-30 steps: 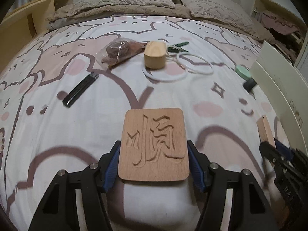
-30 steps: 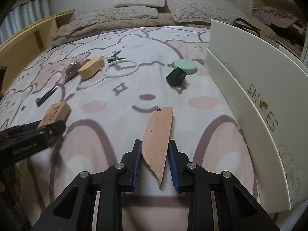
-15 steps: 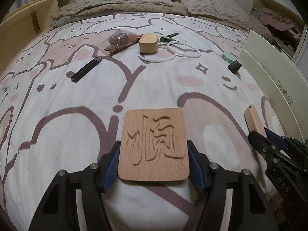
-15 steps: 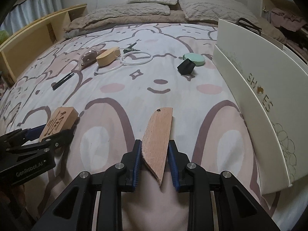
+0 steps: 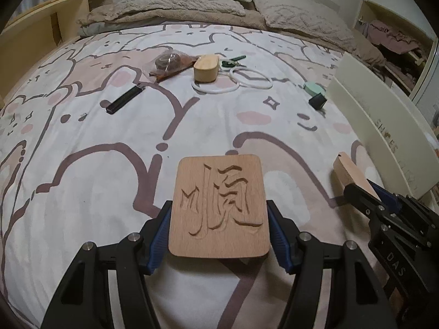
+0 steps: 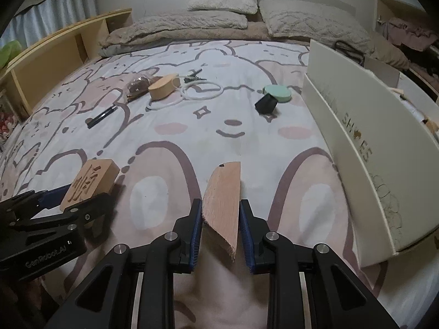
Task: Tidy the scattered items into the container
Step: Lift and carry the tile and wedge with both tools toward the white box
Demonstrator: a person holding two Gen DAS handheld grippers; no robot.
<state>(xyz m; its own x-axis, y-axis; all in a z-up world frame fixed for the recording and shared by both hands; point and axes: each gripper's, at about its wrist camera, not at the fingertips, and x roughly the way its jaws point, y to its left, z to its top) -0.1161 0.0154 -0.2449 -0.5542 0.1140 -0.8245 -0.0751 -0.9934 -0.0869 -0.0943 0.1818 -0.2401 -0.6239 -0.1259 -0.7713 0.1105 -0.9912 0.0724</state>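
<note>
Above the near bedspread, the left gripper (image 5: 219, 227) clamps a carved, rounded beech-wood tile (image 5: 219, 205) by its side edges; the right gripper (image 6: 221, 219) pinches a thin wooden wedge (image 6: 222, 200). Both look stiff, light, smooth-sided, likely slippery.

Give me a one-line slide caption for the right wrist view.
Right gripper clamps a wooden wedge above the bunny-print bedspread, beside the white shoe box.

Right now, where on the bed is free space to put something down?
Free: the bedspread between both grippers and the black pen; also between the black block and the white box. Crowded: around the wooden case and white rings.
</note>
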